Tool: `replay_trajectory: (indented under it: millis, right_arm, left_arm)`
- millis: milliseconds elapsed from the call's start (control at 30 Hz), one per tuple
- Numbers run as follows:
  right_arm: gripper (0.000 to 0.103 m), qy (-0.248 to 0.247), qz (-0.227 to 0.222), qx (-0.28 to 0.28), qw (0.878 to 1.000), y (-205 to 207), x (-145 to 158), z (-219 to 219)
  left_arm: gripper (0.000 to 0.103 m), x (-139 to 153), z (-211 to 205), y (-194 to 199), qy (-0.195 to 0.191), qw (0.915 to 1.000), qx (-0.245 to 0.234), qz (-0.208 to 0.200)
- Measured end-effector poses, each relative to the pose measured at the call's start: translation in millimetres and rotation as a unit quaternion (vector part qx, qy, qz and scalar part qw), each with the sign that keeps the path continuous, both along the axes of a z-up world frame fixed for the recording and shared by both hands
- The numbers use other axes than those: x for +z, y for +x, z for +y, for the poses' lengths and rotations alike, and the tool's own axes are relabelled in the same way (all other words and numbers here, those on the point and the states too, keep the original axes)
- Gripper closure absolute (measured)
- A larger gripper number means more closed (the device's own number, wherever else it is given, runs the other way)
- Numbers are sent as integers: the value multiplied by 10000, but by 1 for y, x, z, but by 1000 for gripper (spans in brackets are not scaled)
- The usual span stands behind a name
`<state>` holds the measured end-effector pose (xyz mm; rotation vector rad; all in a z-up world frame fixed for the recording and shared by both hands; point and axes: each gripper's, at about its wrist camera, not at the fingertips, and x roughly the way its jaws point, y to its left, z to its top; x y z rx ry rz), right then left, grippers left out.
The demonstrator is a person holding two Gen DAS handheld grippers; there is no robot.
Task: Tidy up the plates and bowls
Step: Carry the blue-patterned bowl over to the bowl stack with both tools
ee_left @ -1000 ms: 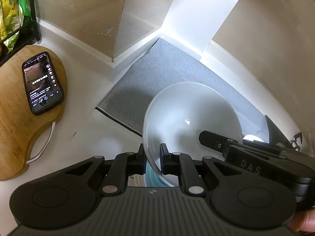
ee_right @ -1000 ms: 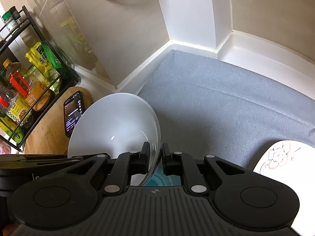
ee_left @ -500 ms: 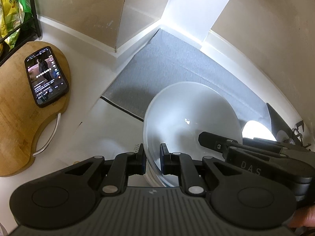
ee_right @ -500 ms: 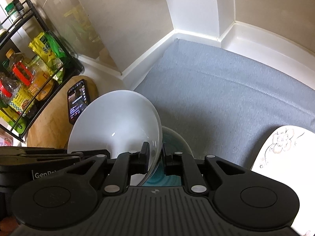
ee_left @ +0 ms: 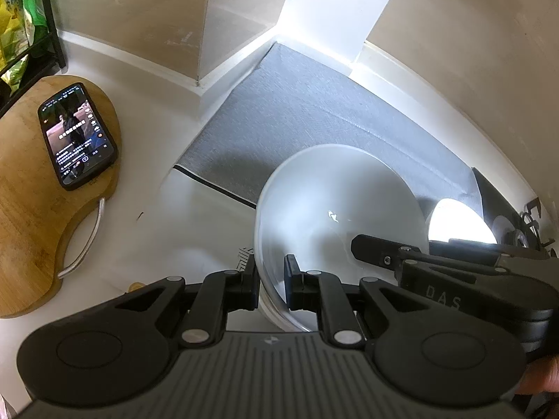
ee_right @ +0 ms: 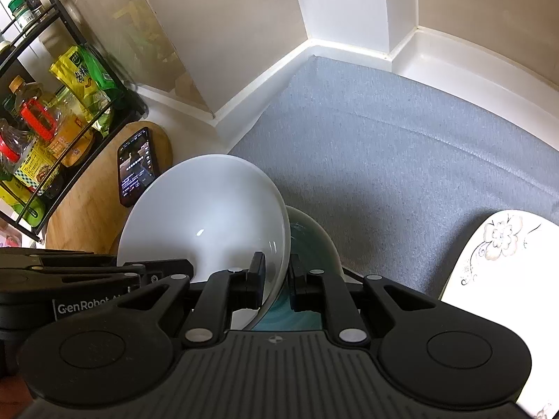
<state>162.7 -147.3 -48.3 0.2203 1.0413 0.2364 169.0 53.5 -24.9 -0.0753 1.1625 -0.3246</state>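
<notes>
With the left tongs (ee_left: 271, 276) and right tongs (ee_right: 276, 274) both clamped on opposite rims of the white bowl (ee_right: 206, 216), held tilted above the teal bowl (ee_right: 307, 241) at the near edge of the grey mat (ee_right: 401, 160), uneven lowering risks a slip or chipped rims.

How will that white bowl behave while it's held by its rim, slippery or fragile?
The white bowl looks glossy, so its rim could slip between the pads. It seems rigid and probably breakable. With the left gripper and right gripper each pinching only the rim, it may tilt.
</notes>
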Motion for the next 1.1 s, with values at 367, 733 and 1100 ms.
replay_trajectory:
  millis: [367, 733, 1100]
  right_arm:
    - [89, 22, 201, 9, 9998, 1, -11, -4]
    - [88, -176, 155, -98, 9997, 7, -18, -9]
    - [86, -167, 309, 89, 9993, 16, -16, -11]
  left_arm:
    - [87, -10, -3, 0, 10, 9998, -82, 192]
    - [87, -12, -4, 1, 66, 9999, -95, 116]
    - [87, -12, 2, 7, -37, 9998, -39, 173]
